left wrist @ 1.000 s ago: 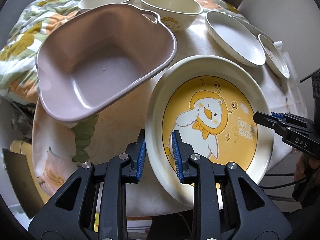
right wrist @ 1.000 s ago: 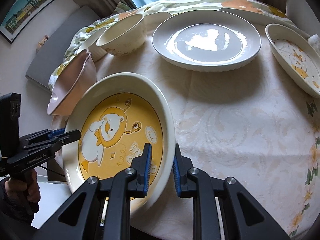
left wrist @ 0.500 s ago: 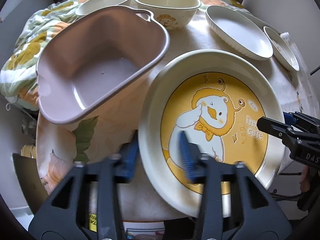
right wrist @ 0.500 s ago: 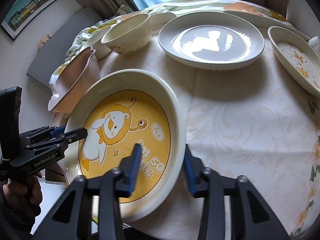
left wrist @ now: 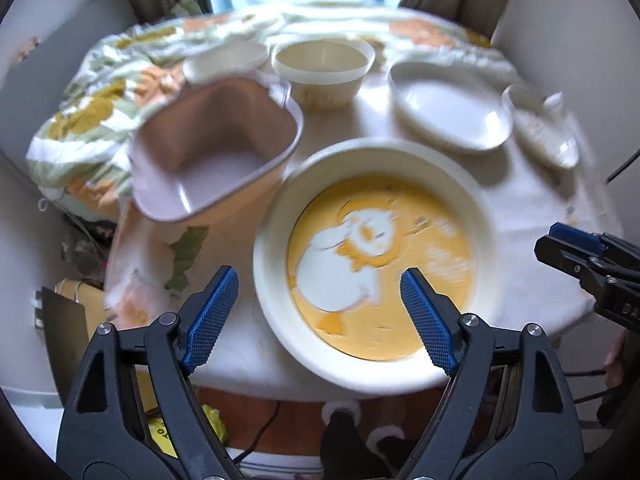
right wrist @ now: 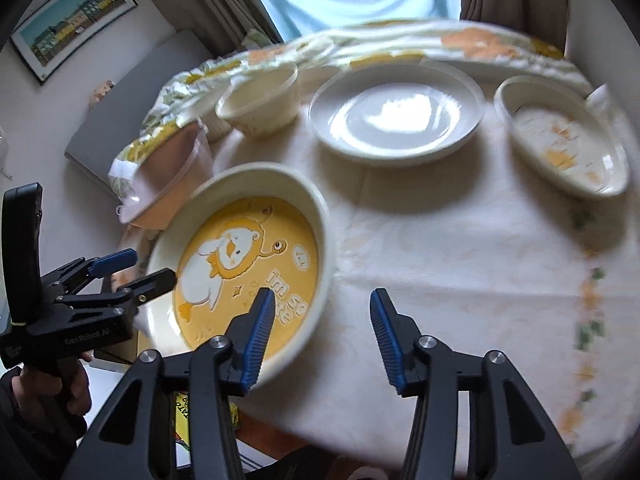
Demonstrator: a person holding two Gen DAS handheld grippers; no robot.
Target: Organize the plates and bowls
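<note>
A large cream plate with a yellow lion-duck picture [left wrist: 380,256] [right wrist: 248,264] lies at the table's near edge. My left gripper [left wrist: 316,312] is open, pulled back from the plate's near rim, holding nothing. My right gripper [right wrist: 320,328] is open, its jaws astride the plate's right rim without gripping. A pink square bowl [left wrist: 212,160] [right wrist: 168,172] sits tilted to the plate's left. A cream bowl [left wrist: 324,68] [right wrist: 260,96], a white plate [left wrist: 448,108] [right wrist: 396,112] and a small picture dish [left wrist: 540,128] [right wrist: 560,136] stand farther back.
A flowered cloth [left wrist: 100,108] is bunched at the table's [right wrist: 460,260] far left. Another shallow cream dish [left wrist: 224,60] sits behind the pink bowl. The window and curtains are beyond the table. Floor clutter shows below the near edge.
Both grippers were shut on the picture plate's rim a second ago. Both have opened, let go and drawn back. The plate now rests on the table.
</note>
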